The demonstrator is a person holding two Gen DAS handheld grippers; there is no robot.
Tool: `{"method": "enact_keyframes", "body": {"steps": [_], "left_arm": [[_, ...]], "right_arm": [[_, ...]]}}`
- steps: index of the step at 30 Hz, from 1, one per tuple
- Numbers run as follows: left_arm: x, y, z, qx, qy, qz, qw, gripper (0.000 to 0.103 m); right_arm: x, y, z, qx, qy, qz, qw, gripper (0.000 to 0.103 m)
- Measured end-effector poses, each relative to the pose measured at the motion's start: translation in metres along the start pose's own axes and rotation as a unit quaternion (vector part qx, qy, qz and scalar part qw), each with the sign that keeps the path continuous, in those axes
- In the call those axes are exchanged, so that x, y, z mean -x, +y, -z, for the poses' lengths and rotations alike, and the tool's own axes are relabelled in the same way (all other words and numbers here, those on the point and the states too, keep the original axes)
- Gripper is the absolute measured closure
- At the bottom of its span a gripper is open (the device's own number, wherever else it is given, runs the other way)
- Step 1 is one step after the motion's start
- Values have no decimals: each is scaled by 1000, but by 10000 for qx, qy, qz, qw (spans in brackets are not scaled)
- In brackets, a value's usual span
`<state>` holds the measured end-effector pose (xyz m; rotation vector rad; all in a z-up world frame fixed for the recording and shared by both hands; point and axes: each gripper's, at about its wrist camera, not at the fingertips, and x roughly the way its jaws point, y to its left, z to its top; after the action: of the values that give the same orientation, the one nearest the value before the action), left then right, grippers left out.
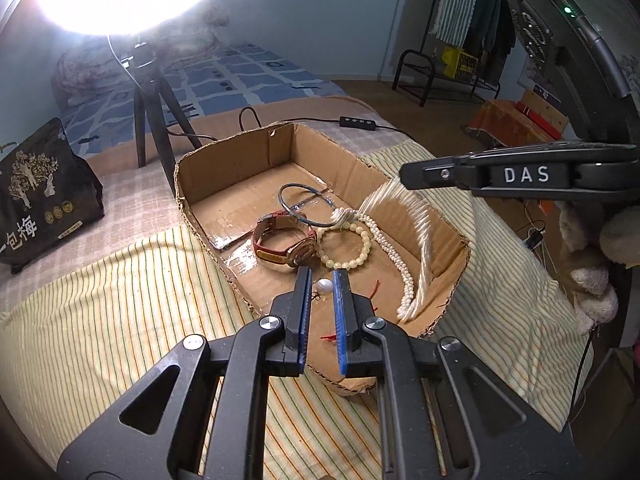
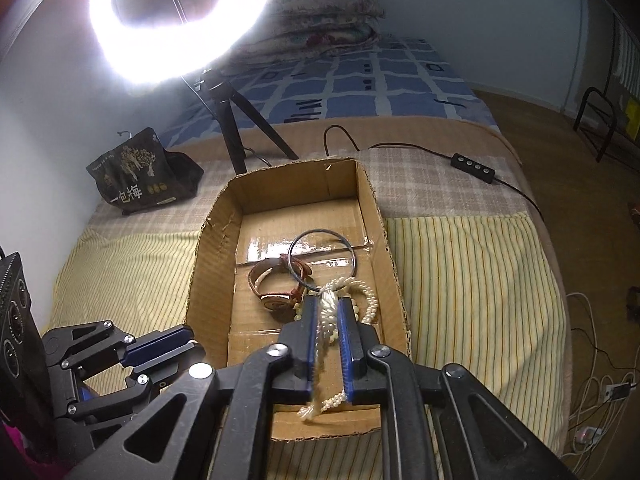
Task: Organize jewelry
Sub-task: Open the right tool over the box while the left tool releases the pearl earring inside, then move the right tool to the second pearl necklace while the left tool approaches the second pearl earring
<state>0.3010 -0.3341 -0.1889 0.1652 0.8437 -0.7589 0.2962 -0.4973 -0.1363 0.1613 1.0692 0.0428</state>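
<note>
A shallow cardboard box (image 1: pixel 240 160) on the bed holds a brown-strap watch (image 1: pixel 282 240), a thin metal bangle (image 1: pixel 306 210), a pale bead bracelet (image 1: pixel 360 248), a loose pearl earring (image 1: pixel 324 287) and a pearl necklace (image 1: pixel 400 272). My left gripper (image 1: pixel 322 276) is open and empty, just above the earring. My right gripper (image 2: pixel 326 306) has the pearl necklace (image 2: pixel 326 320) hanging between its fingers; the strand is motion-blurred. I cannot tell if the jaws clamp it. In the left wrist view the right gripper (image 1: pixel 408 178) sits above the box's right wall.
A ring light on a black tripod (image 2: pixel 236 136) stands behind the box (image 2: pixel 216 260). A black snack bag (image 2: pixel 140 176) lies at the left. A cable with a control switch (image 2: pixel 472 168) runs at the back right. Striped cloth (image 2: pixel 472 280) covers the bed around the box.
</note>
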Motion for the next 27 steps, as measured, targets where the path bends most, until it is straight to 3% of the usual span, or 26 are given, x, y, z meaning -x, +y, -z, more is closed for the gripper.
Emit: {"method": "enact_keyframes", "body": {"steps": [2,4,6,8,13,15,19,21,27], "left_arm": [[-1,-1,0,-30,12,-31,10000,94],[-1,-1,0,-51,15,-61,10000,91],[0,-2,0,-64,-19,-62,10000,78],[3,-3,1,-102,-45,-86,9999,77],[7,-5,2,-183,-66,-134,9997,75],[10,-5,3,-190,-88,-146,9997,66],[16,-4,4,-174,-127,-172,9996,63],[19,-4,4,-171,-164,-192,9995,53],[28,-3,5,-163,-286,-237,9992,40]], "right_arm": [[0,1,0,17,-20,7,10000,76],[0,2,0,36,-17,21,10000,74],[0,4,0,42,-11,39,10000,65],[1,5,1,53,-40,66,10000,50],[5,6,0,-6,-118,142,9998,32],[8,6,0,-44,-163,148,9997,28],[13,8,-1,-62,-234,186,9995,18],[17,9,-1,-61,-296,219,9993,17],[20,12,0,-71,-360,266,9990,12]]}}
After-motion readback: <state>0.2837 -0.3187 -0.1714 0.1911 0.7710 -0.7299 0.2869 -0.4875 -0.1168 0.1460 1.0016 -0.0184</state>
